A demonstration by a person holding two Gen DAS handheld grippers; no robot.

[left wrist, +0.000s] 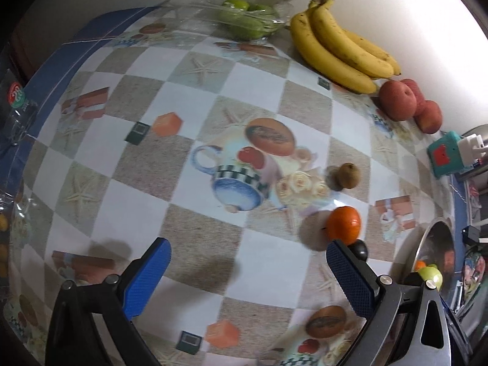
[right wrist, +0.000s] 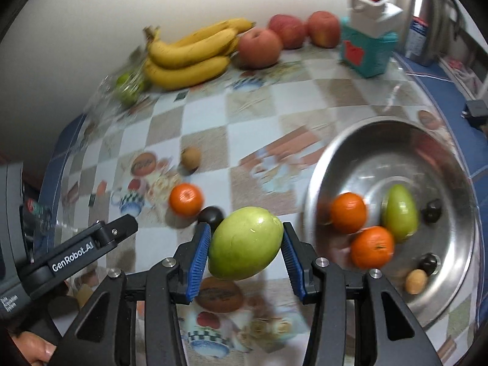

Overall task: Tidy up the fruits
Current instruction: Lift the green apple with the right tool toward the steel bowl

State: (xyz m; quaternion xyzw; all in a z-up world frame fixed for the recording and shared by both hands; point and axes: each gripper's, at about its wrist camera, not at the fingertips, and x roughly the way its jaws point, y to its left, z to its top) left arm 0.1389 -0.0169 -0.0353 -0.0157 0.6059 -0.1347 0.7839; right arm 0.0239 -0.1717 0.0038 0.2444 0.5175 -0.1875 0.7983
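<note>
Right fingers point(right wrist: 245, 244) clamp green fruit point(right wrist: 244, 242) | left fingers point(left wrist: 247, 277) apart, empty | checkered tablecloth point(left wrist: 195, 183)

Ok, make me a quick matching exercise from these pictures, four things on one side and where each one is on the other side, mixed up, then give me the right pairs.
Things:
1. large green fruit
2. bananas
3. kiwi
4. small green fruit

Places:
A. against the back wall, beside the red apples
B. inside the steel bowl
C. between the fingers of the right gripper
D. alone on the tablecloth, beyond the loose orange

Pairs: 1-C, 2-A, 3-D, 4-B
</note>
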